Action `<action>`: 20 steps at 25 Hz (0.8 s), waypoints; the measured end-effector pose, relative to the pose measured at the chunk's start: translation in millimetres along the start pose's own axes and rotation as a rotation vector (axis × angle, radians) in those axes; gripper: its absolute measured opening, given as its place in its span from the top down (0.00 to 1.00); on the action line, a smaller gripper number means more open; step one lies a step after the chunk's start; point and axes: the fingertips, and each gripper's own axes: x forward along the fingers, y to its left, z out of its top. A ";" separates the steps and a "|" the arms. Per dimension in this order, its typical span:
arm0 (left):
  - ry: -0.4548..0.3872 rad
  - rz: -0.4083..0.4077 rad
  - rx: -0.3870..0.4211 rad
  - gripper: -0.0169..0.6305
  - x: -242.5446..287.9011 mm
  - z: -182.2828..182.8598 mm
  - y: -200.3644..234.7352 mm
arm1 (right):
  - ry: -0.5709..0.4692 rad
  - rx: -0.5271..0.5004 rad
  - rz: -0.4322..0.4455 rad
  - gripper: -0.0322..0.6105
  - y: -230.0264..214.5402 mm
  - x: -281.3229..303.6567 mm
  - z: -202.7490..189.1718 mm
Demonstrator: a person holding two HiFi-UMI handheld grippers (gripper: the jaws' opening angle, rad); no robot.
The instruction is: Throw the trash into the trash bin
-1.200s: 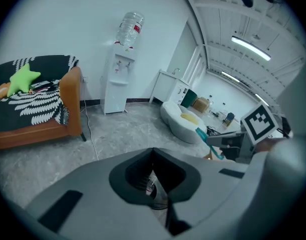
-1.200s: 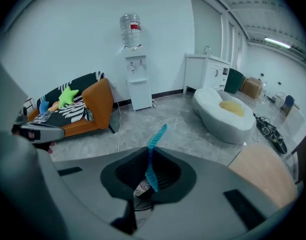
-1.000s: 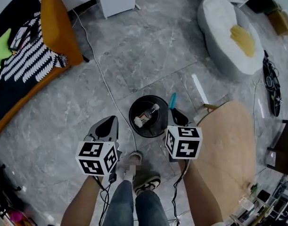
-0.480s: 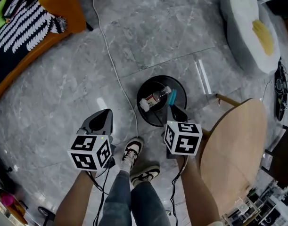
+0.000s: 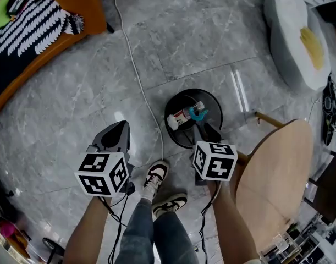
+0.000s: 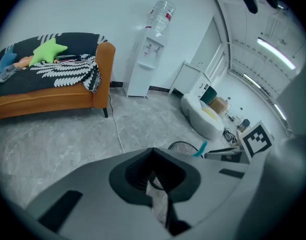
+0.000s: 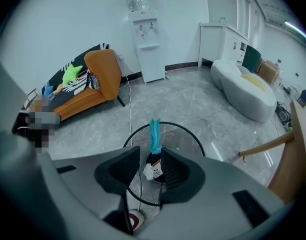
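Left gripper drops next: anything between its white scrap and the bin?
Nothing visible blocks the white scrap. A cable lies on the floor before the bin, and the right gripper, jaws opening and empty, hangs over its near rim.

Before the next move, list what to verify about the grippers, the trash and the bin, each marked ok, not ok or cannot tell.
1. Right gripper above the bin: ok.
2. Its jaws opening, pads clear of the teal strip: ok.
3. Teal strip fully down inside the bin: cannot tell.
4. Left gripper shut on the white wad: ok.
5. Left gripper above the bin: not ok; it hangs over the floor beside it.
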 end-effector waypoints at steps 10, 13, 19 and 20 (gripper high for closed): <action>-0.018 -0.007 0.015 0.99 -7.2 4.3 -17.1 | -0.027 0.010 0.011 0.74 -3.3 -19.0 -2.1; -0.034 -0.010 0.016 0.99 -13.5 6.4 -25.7 | -0.044 0.007 0.012 0.74 -5.3 -30.4 -3.0; -0.066 -0.027 0.045 0.99 -42.2 16.8 -52.5 | -0.095 0.015 0.020 0.75 -5.8 -74.0 3.2; -0.074 -0.033 0.059 0.99 -49.6 22.1 -57.8 | -0.108 0.016 0.023 0.75 -3.8 -84.5 6.1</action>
